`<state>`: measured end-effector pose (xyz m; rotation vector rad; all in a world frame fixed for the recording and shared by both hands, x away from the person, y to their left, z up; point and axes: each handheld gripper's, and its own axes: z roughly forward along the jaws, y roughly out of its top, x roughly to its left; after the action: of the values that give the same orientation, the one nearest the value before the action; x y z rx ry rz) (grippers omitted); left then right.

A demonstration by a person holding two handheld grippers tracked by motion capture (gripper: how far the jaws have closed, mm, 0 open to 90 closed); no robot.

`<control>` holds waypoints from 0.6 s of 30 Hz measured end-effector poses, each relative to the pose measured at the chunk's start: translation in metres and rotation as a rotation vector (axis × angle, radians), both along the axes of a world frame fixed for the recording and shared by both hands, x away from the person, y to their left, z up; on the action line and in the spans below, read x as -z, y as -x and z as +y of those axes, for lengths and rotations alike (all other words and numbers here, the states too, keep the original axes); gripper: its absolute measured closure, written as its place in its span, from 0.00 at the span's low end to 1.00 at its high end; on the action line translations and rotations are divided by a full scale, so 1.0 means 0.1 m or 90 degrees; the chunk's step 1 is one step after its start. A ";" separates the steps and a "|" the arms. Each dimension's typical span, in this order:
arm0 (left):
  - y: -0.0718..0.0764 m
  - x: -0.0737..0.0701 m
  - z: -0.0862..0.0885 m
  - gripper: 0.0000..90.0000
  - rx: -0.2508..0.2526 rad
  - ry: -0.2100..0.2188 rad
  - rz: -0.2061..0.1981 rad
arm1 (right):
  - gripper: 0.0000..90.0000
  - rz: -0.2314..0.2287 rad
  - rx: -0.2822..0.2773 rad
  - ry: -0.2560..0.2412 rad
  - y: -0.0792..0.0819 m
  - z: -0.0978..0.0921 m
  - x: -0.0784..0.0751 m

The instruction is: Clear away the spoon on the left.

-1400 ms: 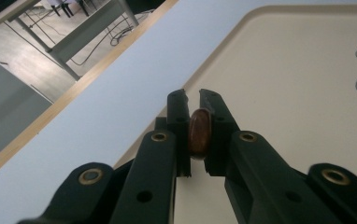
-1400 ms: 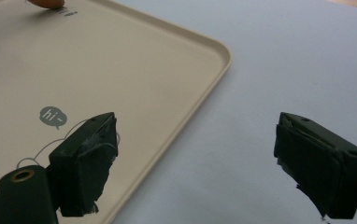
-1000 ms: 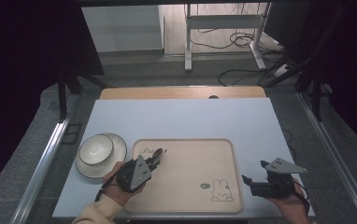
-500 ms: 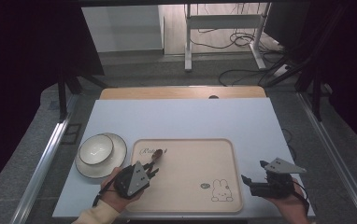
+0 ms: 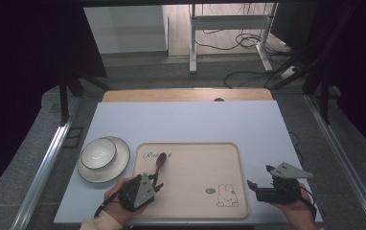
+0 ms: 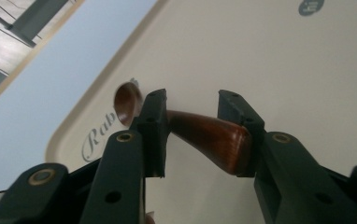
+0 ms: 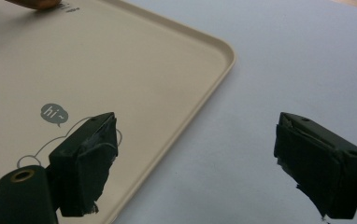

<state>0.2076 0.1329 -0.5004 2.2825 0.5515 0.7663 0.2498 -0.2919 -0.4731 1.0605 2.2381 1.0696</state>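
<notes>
Left gripper view: wooden spoon [image 6: 204, 133] on the tray [image 6: 307, 84], handle between the spread left tongs [image 6: 190, 126]; right tongs [image 7: 195, 158] wide apart

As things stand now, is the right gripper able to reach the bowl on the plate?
Probably not directly. The right gripper sits at the tray's right edge, while the bowl is beyond the tray's left side. The left gripper, with the spoon between its fingers, stands on that side.

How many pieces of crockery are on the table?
2: a bowl sits on a plate, left of the tray, beyond the left claw. Nothing seems hidden.
</notes>
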 end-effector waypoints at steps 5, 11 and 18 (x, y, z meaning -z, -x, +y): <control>-0.02 0.06 -0.03 0.60 0.006 -0.005 0.033 | 0.15 0.001 0.000 -0.001 0.00 -0.01 0.00; -0.08 0.07 -0.01 0.41 -0.003 0.020 0.073 | 0.15 0.001 0.001 0.000 0.00 -0.01 0.00; -0.11 0.05 0.01 0.24 -0.005 0.057 0.100 | 0.15 0.001 0.001 0.000 0.00 -0.01 0.00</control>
<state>0.2183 0.1339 -0.5056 2.2704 0.6550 0.5569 0.2502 -0.2930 -0.4735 1.0620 2.2383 1.0680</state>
